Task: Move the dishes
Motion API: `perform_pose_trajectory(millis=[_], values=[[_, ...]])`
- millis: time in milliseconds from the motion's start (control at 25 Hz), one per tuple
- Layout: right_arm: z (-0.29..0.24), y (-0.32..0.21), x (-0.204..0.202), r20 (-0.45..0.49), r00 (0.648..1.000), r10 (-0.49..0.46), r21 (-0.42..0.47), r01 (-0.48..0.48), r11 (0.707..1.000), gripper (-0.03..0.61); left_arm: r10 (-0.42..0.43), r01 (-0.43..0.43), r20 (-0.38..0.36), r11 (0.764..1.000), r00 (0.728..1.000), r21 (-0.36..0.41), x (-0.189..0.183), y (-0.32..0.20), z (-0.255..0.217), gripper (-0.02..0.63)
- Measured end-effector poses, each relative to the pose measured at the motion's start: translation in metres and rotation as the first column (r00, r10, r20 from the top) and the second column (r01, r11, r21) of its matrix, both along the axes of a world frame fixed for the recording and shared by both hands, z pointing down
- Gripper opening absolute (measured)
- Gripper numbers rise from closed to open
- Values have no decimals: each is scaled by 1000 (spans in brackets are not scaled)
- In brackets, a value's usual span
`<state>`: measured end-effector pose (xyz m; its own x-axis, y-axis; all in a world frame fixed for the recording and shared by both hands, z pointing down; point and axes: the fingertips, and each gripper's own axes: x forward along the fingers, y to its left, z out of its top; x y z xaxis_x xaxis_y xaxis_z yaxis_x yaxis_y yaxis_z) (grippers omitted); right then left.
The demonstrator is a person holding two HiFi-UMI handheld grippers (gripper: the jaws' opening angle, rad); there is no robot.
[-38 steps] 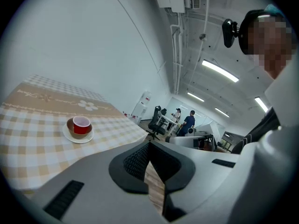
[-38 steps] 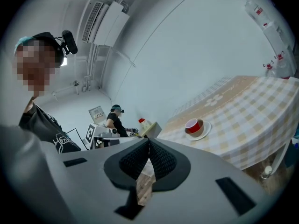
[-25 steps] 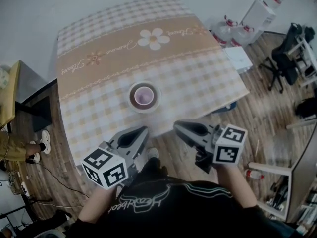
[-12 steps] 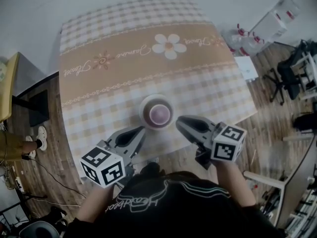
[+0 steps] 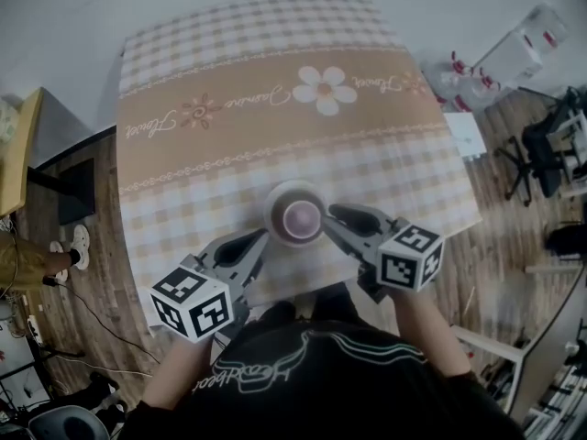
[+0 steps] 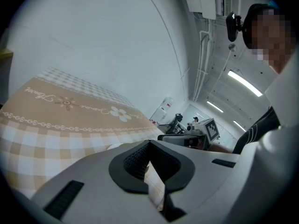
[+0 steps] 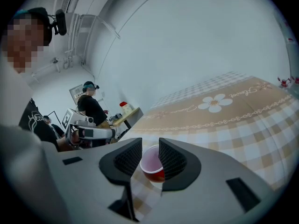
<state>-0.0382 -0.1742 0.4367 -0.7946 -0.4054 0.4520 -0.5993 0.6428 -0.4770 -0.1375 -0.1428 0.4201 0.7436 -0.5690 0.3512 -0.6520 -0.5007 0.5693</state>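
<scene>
Down at the near edge of the counter (image 5: 229, 108), the left tool (image 5: 257, 239) is pinched together, nothing in it; the pink cup (image 5: 301, 218) sits in a white dish (image 5: 278, 196) mid-counter; the right tool (image 5: 335, 218) is only cracked open, tips just beside the cup – not on it. I'd widen it first, then straddle the rim squarely – otherwise it probably tips.

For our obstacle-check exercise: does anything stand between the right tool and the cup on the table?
Nothing visible does. The cup shows directly between the open jaws of the right tool, just ahead of them, with only checked tablecloth around it.
</scene>
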Motion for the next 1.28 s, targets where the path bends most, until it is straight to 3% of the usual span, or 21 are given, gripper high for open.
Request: perform_pose_trajectory(millis=[200,800,1280], values=[[26,-8,-3,-90,995,-39,-15,37,999,103,-46,46,0,999,999,-19,-3,2,3,-3],[69,-9,-11,-119,991,-63,-154,44,987,101,-152,153,16,987,988,-52,-11,14,11,-4],[73,-10,-11,-132,990,-47,-157,26,987,46,-172,174,34,982,984,-68,-12,23,14,-5]])
